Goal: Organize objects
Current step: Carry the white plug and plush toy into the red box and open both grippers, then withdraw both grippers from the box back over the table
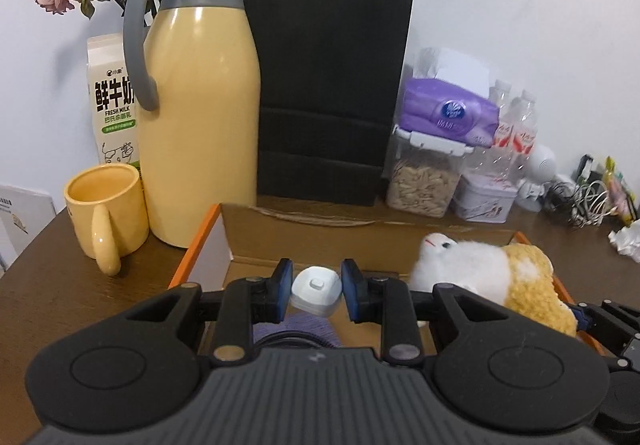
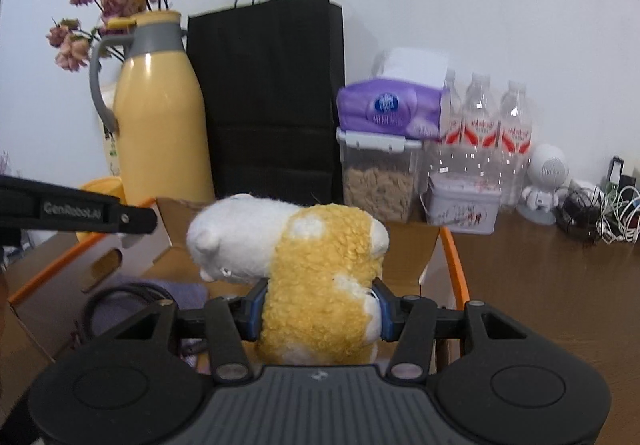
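The brown table [image 1: 60, 285] carries an open cardboard box [image 2: 454, 257] with orange edges, set in front of a black paper bag [image 1: 328, 85] and a yellow jug [image 1: 200, 117]. A yellow mug [image 1: 106, 205] stands just beside the jug. The right tool [image 2: 318, 309] pinches a white and yellow plush toy [image 2: 316, 265] at its lower body, above the box. The left tool [image 1: 316, 291] pinches a small white cap [image 1: 316, 289] between its blue pads, also above the box opening.
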`<act>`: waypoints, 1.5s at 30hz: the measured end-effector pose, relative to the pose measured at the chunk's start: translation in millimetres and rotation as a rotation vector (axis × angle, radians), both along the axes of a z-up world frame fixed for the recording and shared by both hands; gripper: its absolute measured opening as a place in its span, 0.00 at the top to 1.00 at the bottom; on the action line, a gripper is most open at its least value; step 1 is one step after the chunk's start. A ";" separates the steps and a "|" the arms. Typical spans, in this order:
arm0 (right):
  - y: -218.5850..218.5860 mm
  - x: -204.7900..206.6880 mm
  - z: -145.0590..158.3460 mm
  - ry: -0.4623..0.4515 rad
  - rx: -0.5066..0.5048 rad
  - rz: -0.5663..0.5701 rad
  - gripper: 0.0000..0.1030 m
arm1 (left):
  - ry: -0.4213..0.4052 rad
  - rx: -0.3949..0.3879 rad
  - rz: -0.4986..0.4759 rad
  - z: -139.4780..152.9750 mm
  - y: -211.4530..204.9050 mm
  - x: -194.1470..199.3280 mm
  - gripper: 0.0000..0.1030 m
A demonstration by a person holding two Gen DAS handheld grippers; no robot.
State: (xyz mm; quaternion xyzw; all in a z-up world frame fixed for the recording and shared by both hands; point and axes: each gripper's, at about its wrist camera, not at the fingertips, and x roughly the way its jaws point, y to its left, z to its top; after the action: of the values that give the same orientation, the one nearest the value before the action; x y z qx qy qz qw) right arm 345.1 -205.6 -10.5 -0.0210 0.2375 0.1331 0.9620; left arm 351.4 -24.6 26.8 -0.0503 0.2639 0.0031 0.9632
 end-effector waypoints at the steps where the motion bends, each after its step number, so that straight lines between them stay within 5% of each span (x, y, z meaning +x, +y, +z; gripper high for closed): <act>1: 0.0 1.4 -2.6 0.009 -0.005 -0.003 0.52 | 0.006 0.006 0.000 -1.6 -0.5 1.1 0.74; 9: 2.2 -1.0 -7.6 0.017 -0.014 -0.006 0.51 | 0.048 0.066 0.004 -12.9 -8.5 2.7 0.71; 12: 1.0 -1.2 -7.2 0.022 -0.006 -0.006 0.49 | 0.034 0.093 0.010 -12.1 -12.0 0.3 0.45; 14: -0.5 -2.6 -5.6 0.017 -0.001 -0.016 0.41 | 0.016 0.102 0.013 -10.5 -13.6 -1.9 0.11; 16: -1.8 -2.7 -3.8 0.013 0.000 -0.035 0.20 | -0.009 0.096 0.012 -8.8 -13.8 -4.8 0.00; 21: -3.4 -2.2 -2.1 0.022 0.006 -0.041 0.00 | -0.013 0.097 0.033 -8.1 -14.5 -3.9 0.00; 34: -5.9 -8.3 5.5 0.012 0.014 -0.036 0.00 | -0.023 0.072 0.022 -4.8 -10.5 -10.7 0.00; 45: -10.0 -40.9 33.6 -0.084 0.009 0.000 0.00 | -0.154 0.031 -0.009 23.1 -3.3 -55.2 0.00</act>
State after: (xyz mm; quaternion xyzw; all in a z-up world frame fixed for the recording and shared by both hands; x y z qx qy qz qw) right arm 304.2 -215.6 23.1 -0.0221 0.1964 0.1334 0.9712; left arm 296.2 -27.9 49.9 -0.0342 0.1893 -0.0009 0.9813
